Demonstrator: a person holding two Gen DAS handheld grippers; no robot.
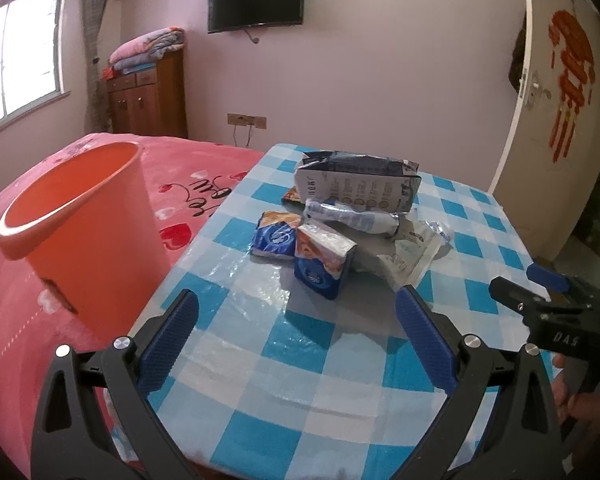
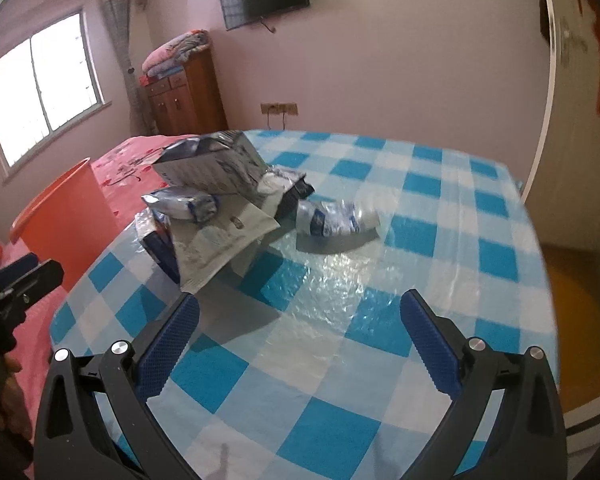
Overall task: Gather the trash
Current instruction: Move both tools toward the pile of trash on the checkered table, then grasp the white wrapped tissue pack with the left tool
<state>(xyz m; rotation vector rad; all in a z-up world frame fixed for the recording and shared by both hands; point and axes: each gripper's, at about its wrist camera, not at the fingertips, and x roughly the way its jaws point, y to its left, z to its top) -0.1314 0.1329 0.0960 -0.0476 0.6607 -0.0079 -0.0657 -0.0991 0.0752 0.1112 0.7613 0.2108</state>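
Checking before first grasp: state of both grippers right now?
Left gripper: open, holding nothing.
Right gripper: open, holding nothing.

You are facing a worktop (image 1: 340,360) wearing blue-checked cloth under clear film. Crumpled wrappers (image 1: 352,204) are lying heaped mid-surface. Orange bin (image 1: 84,232) is sitting on the pink bed (image 1: 204,184) alongside.

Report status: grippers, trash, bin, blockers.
Left gripper and right gripper open, empty. Trash pile untouched on checkered table. Orange bin left of table, nothing blocking.
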